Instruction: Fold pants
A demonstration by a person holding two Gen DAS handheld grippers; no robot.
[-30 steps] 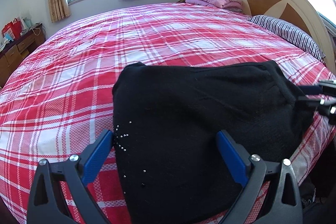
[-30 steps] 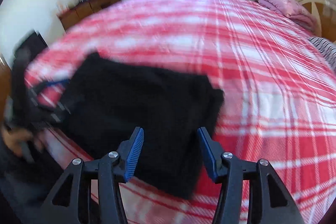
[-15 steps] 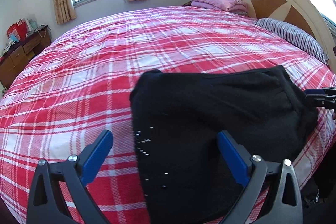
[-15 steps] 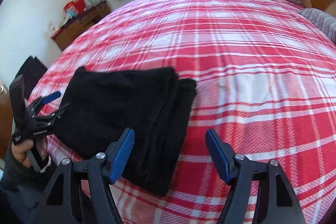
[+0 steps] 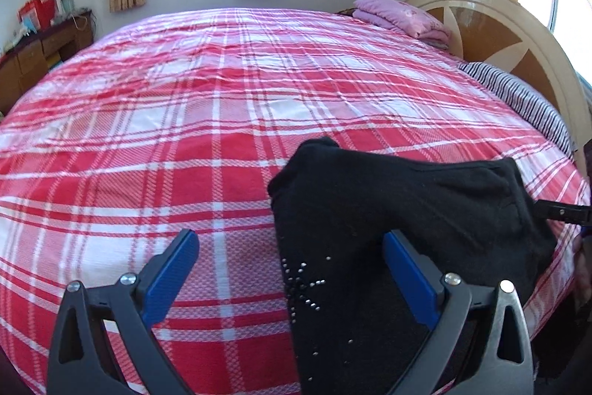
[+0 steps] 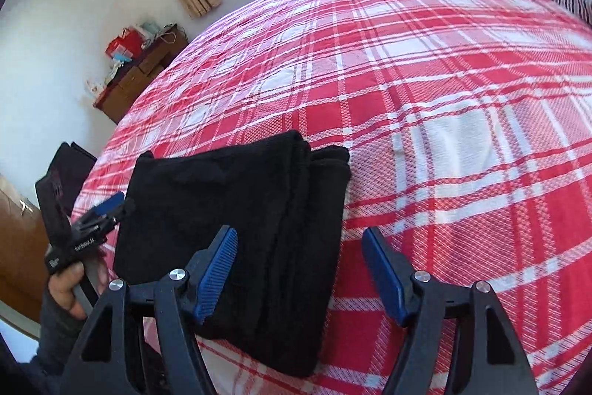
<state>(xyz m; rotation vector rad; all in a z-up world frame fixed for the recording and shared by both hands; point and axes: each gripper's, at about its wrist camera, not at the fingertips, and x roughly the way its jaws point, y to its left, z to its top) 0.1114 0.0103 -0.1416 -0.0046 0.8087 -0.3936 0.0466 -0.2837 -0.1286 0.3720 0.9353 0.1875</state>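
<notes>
Bed: a wide bed (image 5: 222, 121) under a red-and-white plaid cover fills both views; everything below is placed against it.
Headboard: a cream and brown arched headboard (image 5: 518, 36) rises at the bed's far right end, seen from the left wrist.
Pants: black pants (image 6: 244, 221), folded into a thick rectangular stack, lie flat on the plaid cover at the bed's near edge; small shiny studs (image 5: 303, 280) dot the fabric in the left wrist view.
Dresser: a wooden dresser (image 6: 140, 76) stands against the wall off the bed's far left side, cluttered with red and pale items (too small to identify).
Pillow: a striped pillow (image 5: 518, 99) lies on the bed below the headboard.
Pink bedding: a folded pink stack (image 5: 399, 15) sits at the bed's far corner by the headboard.
Left gripper: the left gripper (image 5: 292, 269) hovers above the bed's near edge, blue-padded jaws spread wide and holding nothing, straddling the left border of the pants; in the other view (image 6: 111, 208) it appears just beside the stack.
Right gripper: the right gripper (image 6: 299, 265) hangs over the bed's near edge, jaws apart and empty, framing the right side of the pants.
Hand: a hand (image 6: 70, 287) grasps the left gripper's handle off the bed's near left corner.
</notes>
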